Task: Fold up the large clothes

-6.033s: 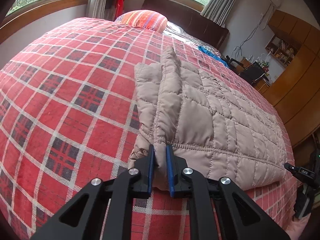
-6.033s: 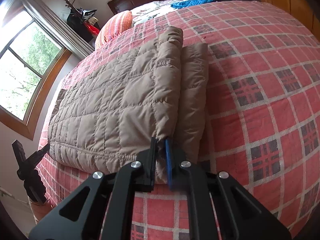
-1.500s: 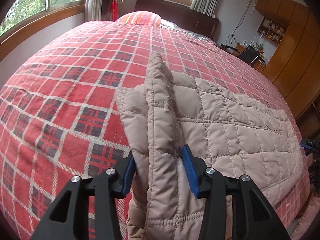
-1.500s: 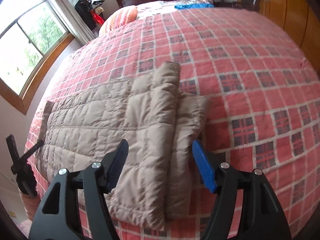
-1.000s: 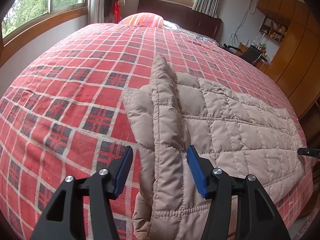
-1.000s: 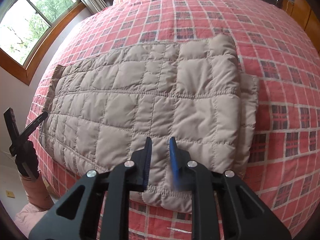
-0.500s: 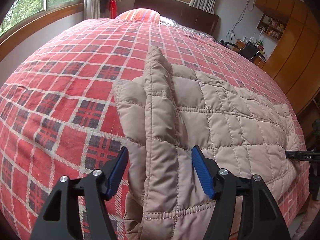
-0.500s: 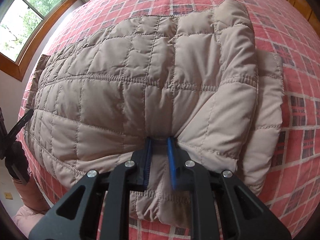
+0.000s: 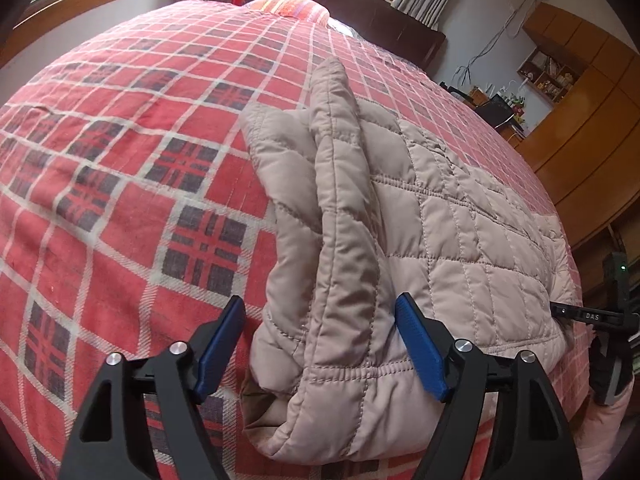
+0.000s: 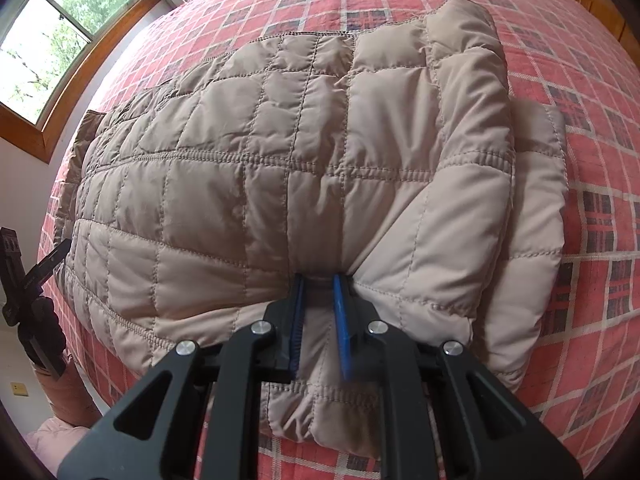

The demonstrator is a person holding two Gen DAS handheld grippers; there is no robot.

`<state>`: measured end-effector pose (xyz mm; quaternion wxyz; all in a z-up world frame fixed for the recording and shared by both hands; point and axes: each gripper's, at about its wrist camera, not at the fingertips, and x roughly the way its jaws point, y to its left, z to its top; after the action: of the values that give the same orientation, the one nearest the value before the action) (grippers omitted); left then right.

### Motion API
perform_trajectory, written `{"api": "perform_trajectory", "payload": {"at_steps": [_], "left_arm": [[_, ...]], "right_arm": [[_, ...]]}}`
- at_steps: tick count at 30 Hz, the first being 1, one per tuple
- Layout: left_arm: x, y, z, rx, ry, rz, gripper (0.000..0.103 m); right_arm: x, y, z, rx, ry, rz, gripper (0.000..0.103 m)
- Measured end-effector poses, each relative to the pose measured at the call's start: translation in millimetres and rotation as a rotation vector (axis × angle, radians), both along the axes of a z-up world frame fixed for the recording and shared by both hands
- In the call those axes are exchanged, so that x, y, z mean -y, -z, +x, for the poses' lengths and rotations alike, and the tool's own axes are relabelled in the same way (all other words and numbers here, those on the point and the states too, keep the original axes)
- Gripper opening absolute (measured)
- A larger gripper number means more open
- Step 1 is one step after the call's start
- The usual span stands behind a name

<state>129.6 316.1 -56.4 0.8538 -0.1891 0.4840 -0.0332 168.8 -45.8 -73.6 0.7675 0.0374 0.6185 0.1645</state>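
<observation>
A beige quilted jacket lies folded on a bed covered by a red plaid blanket, near the bed's front edge in both views. In the left wrist view the left hand-held gripper is spread wide, its blue-padded fingers straddling the jacket's near end: the finger at 3 o'clock rests against the quilted fabric, while the one at 9 o'clock stands just clear of it over the blanket. A raised fold of the jacket runs from between the fingers toward 12 o'clock, with a flatter layer showing beside it at 10 o'clock and the broad quilted panel spreading toward 3 o'clock. In the right wrist view the right hand-held gripper is pressed nearly together on a bunch of the jacket at its near hem, and the fabric puckers into creases that fan out from the pinch. From that pinch the jacket extends toward 12 o'clock and 9 o'clock, and a lower layer peeks out along its edge at 3 o'clock. The left gripper's dark body is seen at 9 o'clock in the right view, at the jacket's far end. At 12 o'clock in the left view a striped orange pillow lies before a dark headboard, and wooden cabinets stand at 2 o'clock.
</observation>
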Motion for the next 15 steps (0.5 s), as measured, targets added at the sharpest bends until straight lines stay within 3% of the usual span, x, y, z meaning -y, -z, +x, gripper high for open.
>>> {"api": "perform_trajectory", "payload": {"at_steps": [6, 11, 15], "left_arm": [[7.2, -0.6, 4.6, -0.016, 0.026, -0.025, 0.054], [7.0, -17.6, -0.2, 0.003, 0.024, -0.073, 0.027], [12.0, -37.5, 0.3, 0.039, 0.013, -0.079, 0.022]], "right_arm": [[-1.4, 0.0, -2.4, 0.009, 0.004, 0.007, 0.013], [-1.6, -0.7, -3.9, 0.012, 0.002, 0.0, 0.013], [-0.5, -0.8, -3.9, 0.011, 0.003, 0.007, 0.013]]}}
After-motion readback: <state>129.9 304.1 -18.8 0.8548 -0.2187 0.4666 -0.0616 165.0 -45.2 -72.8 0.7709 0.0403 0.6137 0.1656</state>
